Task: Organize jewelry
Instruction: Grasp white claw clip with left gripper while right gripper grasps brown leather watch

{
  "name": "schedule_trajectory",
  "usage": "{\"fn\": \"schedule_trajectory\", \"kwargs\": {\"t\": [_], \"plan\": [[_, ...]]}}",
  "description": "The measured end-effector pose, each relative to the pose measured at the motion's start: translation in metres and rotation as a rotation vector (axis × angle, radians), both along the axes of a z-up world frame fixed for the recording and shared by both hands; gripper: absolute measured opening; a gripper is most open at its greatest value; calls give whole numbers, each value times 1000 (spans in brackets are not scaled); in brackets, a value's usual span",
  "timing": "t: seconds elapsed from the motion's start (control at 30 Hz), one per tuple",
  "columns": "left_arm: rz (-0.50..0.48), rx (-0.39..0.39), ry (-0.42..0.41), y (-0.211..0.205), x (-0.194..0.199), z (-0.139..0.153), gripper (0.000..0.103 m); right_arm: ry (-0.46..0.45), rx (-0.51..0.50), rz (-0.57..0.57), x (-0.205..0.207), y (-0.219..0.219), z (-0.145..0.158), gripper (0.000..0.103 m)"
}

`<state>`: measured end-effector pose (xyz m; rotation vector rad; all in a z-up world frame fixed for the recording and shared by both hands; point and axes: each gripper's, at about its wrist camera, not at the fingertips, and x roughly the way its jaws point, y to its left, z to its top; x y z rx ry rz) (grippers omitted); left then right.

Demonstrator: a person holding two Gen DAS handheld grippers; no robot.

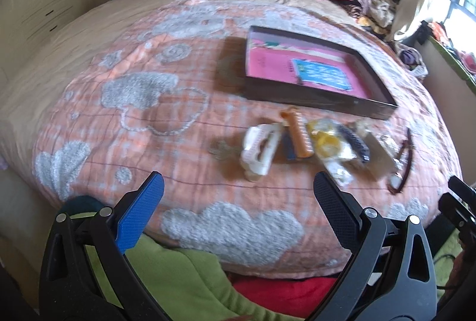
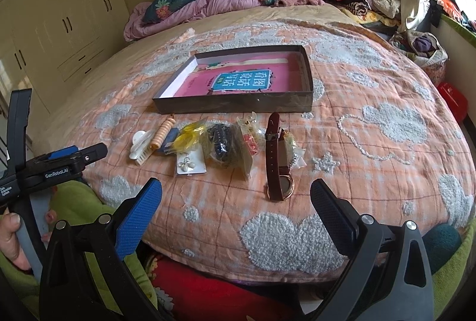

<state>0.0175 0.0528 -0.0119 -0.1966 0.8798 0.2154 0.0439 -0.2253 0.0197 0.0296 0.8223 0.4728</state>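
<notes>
Here, a bed covered with an orange quilt [image 2: 372,172] patterned with fluffy grey clouds fills both views. Near its middle lies a shallow dark box [image 2: 238,105], open on top, with a pink book [image 2: 238,79] flat inside it. Just in front of the box, a row of jewelry and hair pieces lies on the quilt: a white hair claw [image 2: 139,146] at the left end, a ridged orange clip [image 2: 162,133] touching it, a clear packet of yellow pieces [image 2: 187,138], a card with a small flower-shaped ornament [image 2: 189,164], a packet holding dark beads [image 2: 221,143], and a brown-strapped watch [image 2: 275,157] at the right end. In the left wrist view these appear smeared, so finer details probably cannot be trusted.

The left gripper [image 1: 238,191] hovers low at the near edge of the bed, fingers spread wide and holding nothing. The right gripper [image 2: 236,196] hovers likewise, fingers wide apart and empty, with the watch just ahead of them. A hand [image 2: 12,237] grips the left tool's handle at the frame's left edge.
</notes>
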Motion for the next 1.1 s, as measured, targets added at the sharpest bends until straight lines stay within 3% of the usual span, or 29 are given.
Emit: {"fn": "schedule_trajectory", "kwargs": {"t": [0.13, 0.4, 0.6, 0.73, 0.9, 0.97, 1.1], "plan": [[-22, -33, 45, 11, 17, -17, 94, 48, 5, -15, 17, -3, -15, 98], [-112, -11, 120, 8, 53, -52, 94, 104, -19, -34, 41, -5, -38, 80], [-138, 8, 123, 6, 66, -62, 94, 117, -29, -44, 56, -3, -46, 64], [-146, -5, 126, 9, 73, -67, 93, 121, -48, -30, 64, 2, -52, 47], [-177, -9, 108, 9, 77, -69, 75, 125, -52, -12, 71, 5, -59, 25], [-189, -5, 100, 8, 78, -69, 62, 118, -53, -5, 72, 5, -58, 14], [-219, -15, 80, 7, 78, -66, 44, 98, -50, 9, 72, 4, -54, 12]]}}
